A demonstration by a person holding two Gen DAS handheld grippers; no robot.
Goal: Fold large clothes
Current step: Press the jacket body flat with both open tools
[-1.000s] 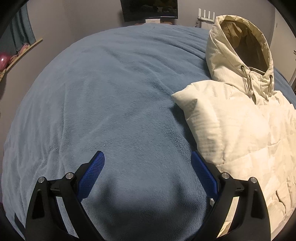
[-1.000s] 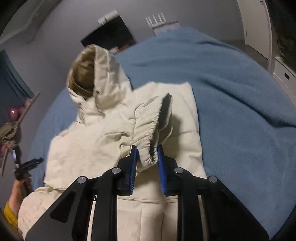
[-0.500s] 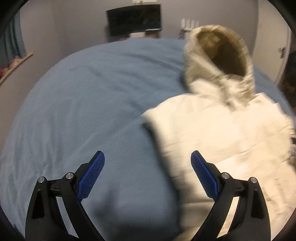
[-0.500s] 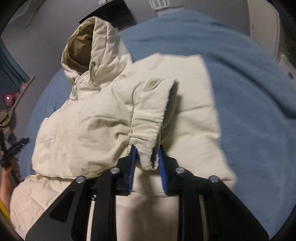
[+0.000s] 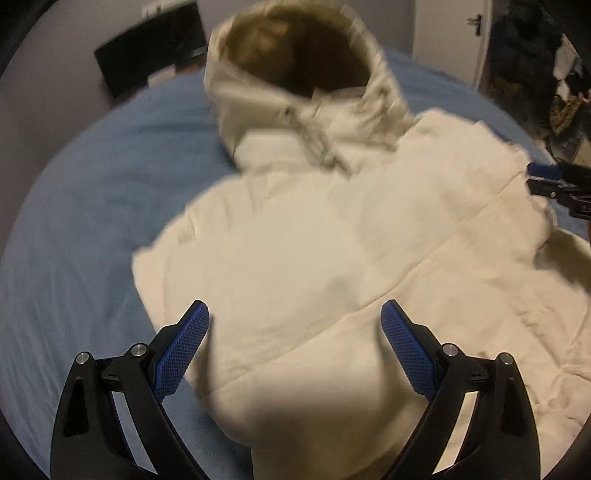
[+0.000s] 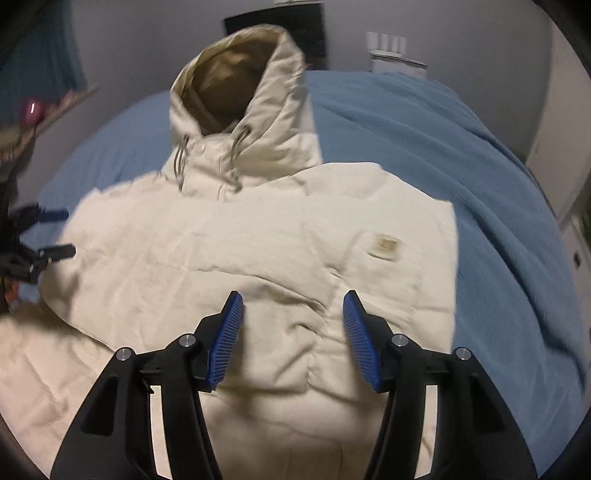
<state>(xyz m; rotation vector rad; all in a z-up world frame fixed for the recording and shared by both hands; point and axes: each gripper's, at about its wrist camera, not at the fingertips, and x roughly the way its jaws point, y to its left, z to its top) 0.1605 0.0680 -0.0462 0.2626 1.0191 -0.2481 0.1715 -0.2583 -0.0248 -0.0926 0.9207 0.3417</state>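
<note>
A cream hooded puffer jacket (image 5: 332, 240) lies on a blue blanket (image 5: 74, 221), hood (image 5: 295, 66) at the far end. My left gripper (image 5: 295, 332) is open and empty above the jacket's left edge. My right gripper (image 6: 293, 332) is open and empty above the jacket's body (image 6: 258, 240), near a small sewn label (image 6: 384, 248). Both sleeves lie folded onto the body. The right gripper shows at the right edge of the left wrist view (image 5: 554, 184), and the left gripper at the left edge of the right wrist view (image 6: 40, 236).
The blue blanket (image 6: 461, 166) covers a bed that spreads out on both sides of the jacket. A dark screen (image 6: 273, 26) and a white rack (image 6: 395, 51) stand against the far wall. A door (image 5: 450, 37) and dark clutter (image 5: 535, 74) are at the right.
My right gripper has opened and let go of the sleeve cuff, which now lies on the jacket. My left gripper has swung right, from above the bare blanket to above the jacket.
</note>
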